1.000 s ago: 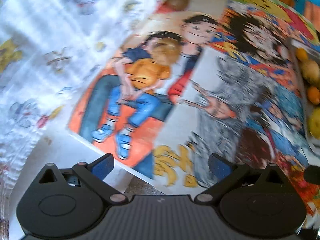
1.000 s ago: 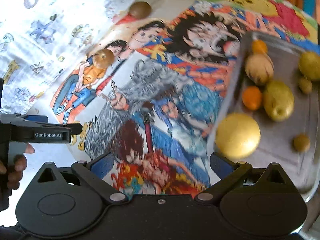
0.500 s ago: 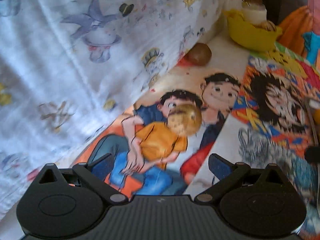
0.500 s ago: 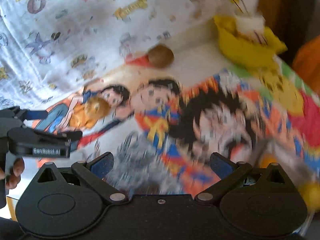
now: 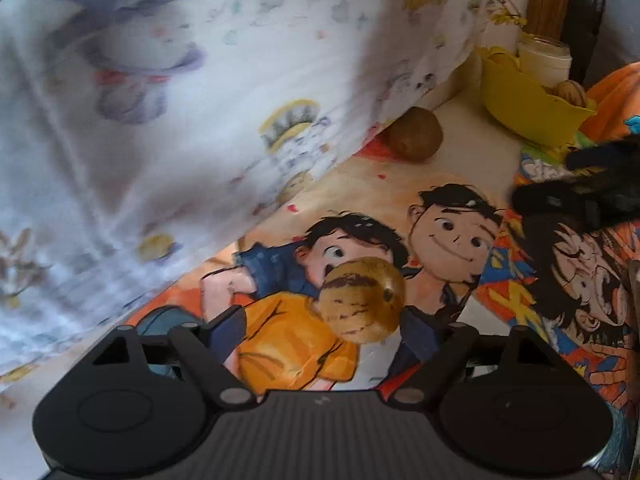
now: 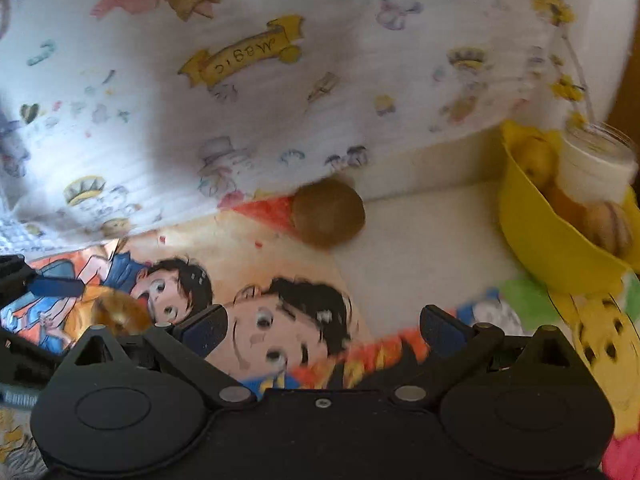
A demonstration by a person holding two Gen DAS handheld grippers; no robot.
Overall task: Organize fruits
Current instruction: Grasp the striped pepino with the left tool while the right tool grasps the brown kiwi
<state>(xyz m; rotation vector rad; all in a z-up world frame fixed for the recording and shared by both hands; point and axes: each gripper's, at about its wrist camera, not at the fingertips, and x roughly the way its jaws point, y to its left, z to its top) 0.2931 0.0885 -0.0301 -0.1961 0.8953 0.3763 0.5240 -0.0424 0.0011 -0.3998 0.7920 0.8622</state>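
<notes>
Left wrist view: the streaked tan fruit (image 5: 362, 300) lies on the cartoon-printed mat (image 5: 448, 184), between the fingers of our left gripper (image 5: 322, 326), nearer the right-hand finger. The jaws are closing around it but the pads do not yet press it, so we judge this the grasp step. A brown round fruit (image 6: 328, 213) rests farther off at the hem of the printed white cloth (image 6: 240, 80). Our right gripper (image 6: 324, 326) stands spread and empty, aimed toward that fruit. The yellow bowl (image 6: 536, 236), already holding fruit, is probably the destination.
</notes>
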